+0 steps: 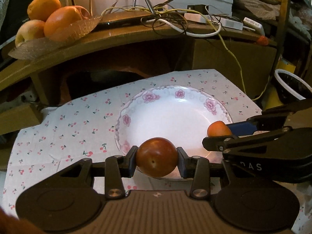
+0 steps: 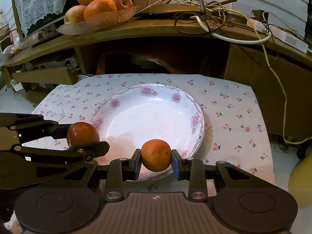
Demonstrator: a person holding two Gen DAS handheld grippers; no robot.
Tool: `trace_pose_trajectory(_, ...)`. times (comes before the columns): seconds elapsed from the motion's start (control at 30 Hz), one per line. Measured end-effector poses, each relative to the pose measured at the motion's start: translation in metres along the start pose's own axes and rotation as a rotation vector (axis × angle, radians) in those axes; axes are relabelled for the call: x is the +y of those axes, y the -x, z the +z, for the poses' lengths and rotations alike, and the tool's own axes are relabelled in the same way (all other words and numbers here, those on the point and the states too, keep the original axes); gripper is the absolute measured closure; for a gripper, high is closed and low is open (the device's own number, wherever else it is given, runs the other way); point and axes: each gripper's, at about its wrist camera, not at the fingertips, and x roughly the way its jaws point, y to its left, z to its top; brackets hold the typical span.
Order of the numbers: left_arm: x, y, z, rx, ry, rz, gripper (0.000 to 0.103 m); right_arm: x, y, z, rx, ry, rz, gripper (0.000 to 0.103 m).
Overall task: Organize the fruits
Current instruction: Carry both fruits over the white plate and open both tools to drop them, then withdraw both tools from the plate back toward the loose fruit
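Observation:
My left gripper (image 1: 157, 161) is shut on a dark red plum (image 1: 156, 157) and holds it over the near rim of a white plate with pink flowers (image 1: 148, 97). My right gripper (image 2: 156, 160) is shut on a small orange (image 2: 156, 155) over the plate's near rim (image 2: 195, 120). In the left wrist view the right gripper comes in from the right with the small orange (image 1: 218, 129). In the right wrist view the left gripper comes in from the left with the plum (image 2: 82, 133). The plate holds nothing.
The plate sits on a white cloth with a cherry print (image 2: 234, 117). Behind it a wooden desk (image 2: 156, 31) carries a glass dish of oranges and apples (image 2: 97, 5) and tangled cables (image 2: 214, 15). A yellow cable (image 2: 280, 89) hangs at right.

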Motion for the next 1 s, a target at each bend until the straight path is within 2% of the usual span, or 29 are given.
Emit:
trace_pose_trajectory(0.23, 0.001, -0.006, -0.002, 0.015, -0.001, -0.006, 0.057, -0.002, -0.006, 0.003, 0.001, 0.006, 0.003, 0.067)
trace_pose_trajectory(0.5, 0.002, -0.001, 0.002, -0.011, 0.002, 0.0, 0.053, -0.005, -0.004, 0.004, -0.013, -0.011, 0.007, 0.065)
trace_pose_trajectory(1.0, 0.012, 0.021, 0.006, -0.044, 0.017, 0.002, 0.052, -0.006, 0.014, 0.004, -0.06, -0.027, 0.013, 0.06)
